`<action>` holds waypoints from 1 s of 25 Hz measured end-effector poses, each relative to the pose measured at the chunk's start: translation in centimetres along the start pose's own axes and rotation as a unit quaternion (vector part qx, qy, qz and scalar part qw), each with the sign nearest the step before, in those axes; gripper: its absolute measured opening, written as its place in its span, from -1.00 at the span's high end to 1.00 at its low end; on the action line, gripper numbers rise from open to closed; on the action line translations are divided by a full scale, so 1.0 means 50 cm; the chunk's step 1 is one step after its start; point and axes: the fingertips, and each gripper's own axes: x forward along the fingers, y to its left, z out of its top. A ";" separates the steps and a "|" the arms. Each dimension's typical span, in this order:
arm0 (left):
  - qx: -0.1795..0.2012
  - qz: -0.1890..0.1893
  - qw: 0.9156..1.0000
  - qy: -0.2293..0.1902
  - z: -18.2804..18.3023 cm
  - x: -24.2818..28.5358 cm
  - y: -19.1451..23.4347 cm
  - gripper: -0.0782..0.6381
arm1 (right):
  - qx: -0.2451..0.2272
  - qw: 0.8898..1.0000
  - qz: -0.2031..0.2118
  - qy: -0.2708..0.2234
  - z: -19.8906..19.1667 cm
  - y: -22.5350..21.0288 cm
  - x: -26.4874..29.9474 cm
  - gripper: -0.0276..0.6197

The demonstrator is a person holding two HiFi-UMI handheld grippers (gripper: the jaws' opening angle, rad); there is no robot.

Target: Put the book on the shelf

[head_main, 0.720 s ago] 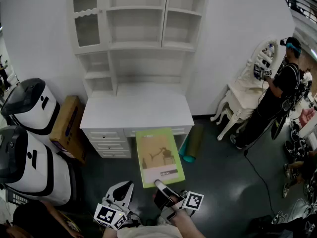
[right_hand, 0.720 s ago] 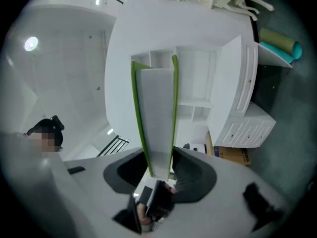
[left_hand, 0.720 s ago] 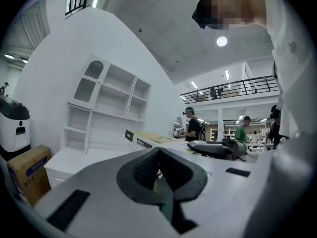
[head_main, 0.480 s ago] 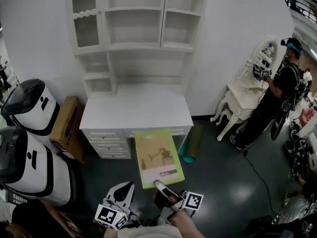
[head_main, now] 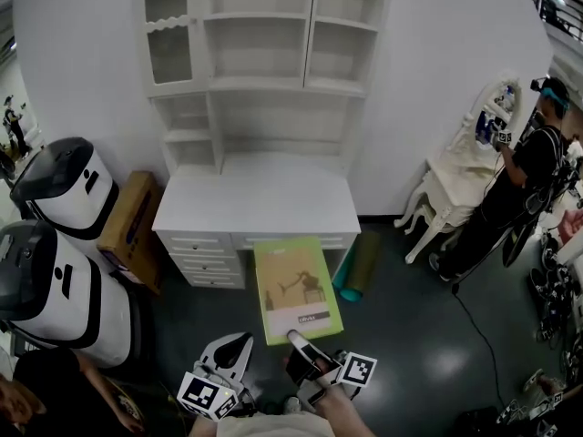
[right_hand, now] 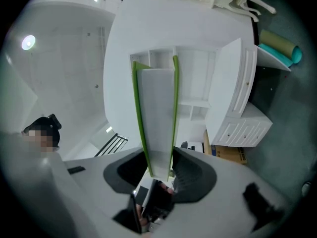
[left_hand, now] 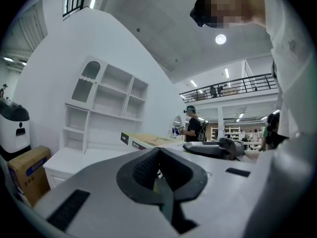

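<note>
The head view swings slightly, so the shelf unit (head_main: 264,62) and the white desk (head_main: 258,198) now sit a touch further right in the frame. The green book (head_main: 298,289) drifts right with them. More of a person (head_main: 55,390) shows at the lower left corner.

Bright, even indoor light from ceiling lamps (left_hand: 220,38); soft shadows, strong fisheye bending, dark vignetted corners.

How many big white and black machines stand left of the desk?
2: one machine by the wall beside the cardboard box, the other machine in front of it. More could be out of frame.
</note>
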 end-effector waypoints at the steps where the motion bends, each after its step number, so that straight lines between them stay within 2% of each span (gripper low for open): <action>1: 0.002 0.001 1.000 0.000 0.001 0.001 -0.005 0.76 | 0.000 1.000 0.001 0.001 0.001 0.002 -0.003 0.42; 14: -0.003 0.042 0.999 0.019 -0.017 0.012 -0.062 0.76 | 0.013 0.999 -0.006 0.034 0.030 -0.001 -0.052 0.42; 18: 0.005 0.046 0.999 0.024 -0.017 0.020 -0.043 0.76 | 0.013 0.999 -0.005 0.036 0.038 -0.015 -0.037 0.42; 25: 0.005 0.045 0.999 0.024 -0.015 0.049 0.048 0.76 | 0.001 0.999 -0.004 0.035 0.052 -0.026 0.048 0.42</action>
